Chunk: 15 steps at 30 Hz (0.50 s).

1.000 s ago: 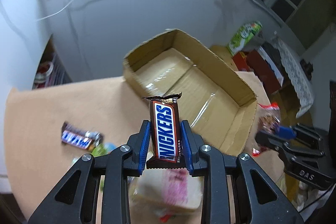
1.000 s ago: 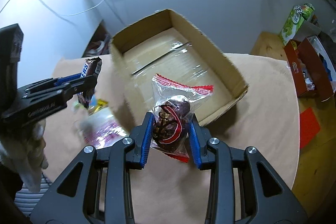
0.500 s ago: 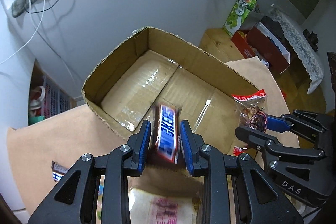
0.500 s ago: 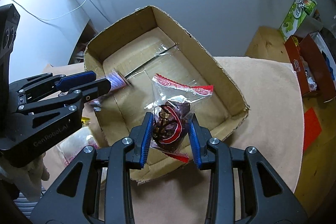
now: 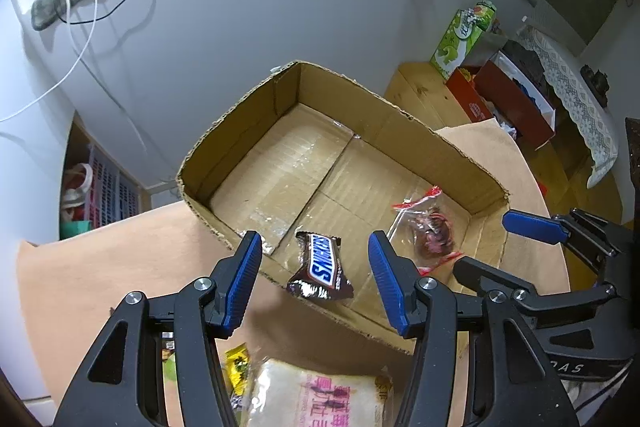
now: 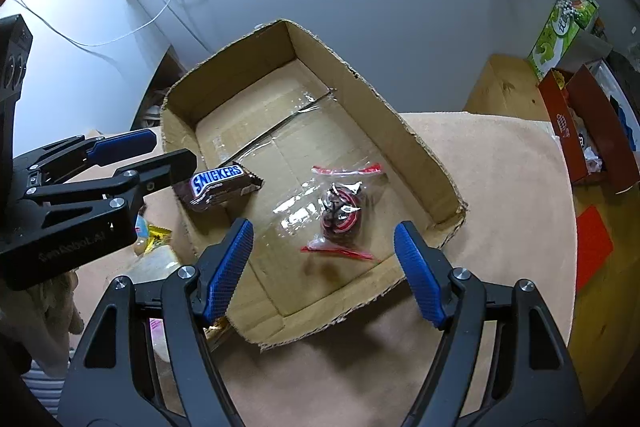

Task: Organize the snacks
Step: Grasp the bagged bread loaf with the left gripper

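Observation:
An open cardboard box (image 5: pixel 360 95) (image 6: pixel 348 67) stands on the tan table cover. My left gripper (image 5: pixel 315 247) (image 6: pixel 172 153) hovers over the box's near-left wall, its jaws opening. A Snickers bar (image 5: pixel 322 267) (image 6: pixel 218 187) sits tilted at that wall between the blue pads, which do not touch it. My right gripper (image 6: pixel 323 235) (image 5: pixel 492 247) is over the box's near-right part, jaws opening too. A clear bag with red seals and a dark snack inside (image 6: pixel 342 215) (image 5: pixel 430 231) lies on the box floor below it, free of the pads.
A pale packet with pink print (image 5: pixel 320 395) and a yellow wrapper (image 5: pixel 236 367) (image 6: pixel 158 235) lie on the table beside the box. A green carton (image 5: pixel 464 39) (image 6: pixel 560 35) and red boxes (image 5: pixel 508 99) (image 6: pixel 588 131) stand on a wooden surface beyond. Cables hang on the grey wall.
Both grippers came over the box and their jaws spread. The Snickers bar slipped out of the left one; the clear bag dropped from the right one onto the box floor.

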Tool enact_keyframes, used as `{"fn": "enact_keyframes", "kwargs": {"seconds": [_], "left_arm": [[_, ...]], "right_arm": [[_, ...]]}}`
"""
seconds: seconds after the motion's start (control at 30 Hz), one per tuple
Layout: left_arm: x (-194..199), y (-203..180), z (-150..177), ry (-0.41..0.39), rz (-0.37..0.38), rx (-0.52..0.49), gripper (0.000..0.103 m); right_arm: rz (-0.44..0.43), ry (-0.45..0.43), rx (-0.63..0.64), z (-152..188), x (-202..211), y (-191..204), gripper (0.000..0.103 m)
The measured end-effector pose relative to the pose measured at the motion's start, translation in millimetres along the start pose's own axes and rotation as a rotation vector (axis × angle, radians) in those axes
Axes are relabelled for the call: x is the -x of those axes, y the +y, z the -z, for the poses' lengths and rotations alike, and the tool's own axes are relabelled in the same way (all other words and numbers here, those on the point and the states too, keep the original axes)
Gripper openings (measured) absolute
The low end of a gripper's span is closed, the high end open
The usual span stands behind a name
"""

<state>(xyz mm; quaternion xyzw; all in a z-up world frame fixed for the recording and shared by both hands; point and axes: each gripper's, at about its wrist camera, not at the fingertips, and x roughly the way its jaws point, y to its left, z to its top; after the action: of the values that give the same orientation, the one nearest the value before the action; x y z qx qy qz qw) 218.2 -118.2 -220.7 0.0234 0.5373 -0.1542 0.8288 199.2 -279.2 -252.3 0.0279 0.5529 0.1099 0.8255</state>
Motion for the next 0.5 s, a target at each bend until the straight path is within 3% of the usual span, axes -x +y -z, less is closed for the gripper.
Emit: {"fn": "enact_keyframes", "kwargs": {"seconds": [0.23, 0.5], "left_arm": [[16, 13, 13, -0.005, -0.004, -0.016, 0.055], [34, 36, 36, 0.008, 0.01, 0.012, 0.055]], "right_arm": [[-0.066, -0.039, -0.029, 19, 25, 2, 0.076], [-0.122, -0.021, -0.065, 51, 37, 10, 0.076]]}}
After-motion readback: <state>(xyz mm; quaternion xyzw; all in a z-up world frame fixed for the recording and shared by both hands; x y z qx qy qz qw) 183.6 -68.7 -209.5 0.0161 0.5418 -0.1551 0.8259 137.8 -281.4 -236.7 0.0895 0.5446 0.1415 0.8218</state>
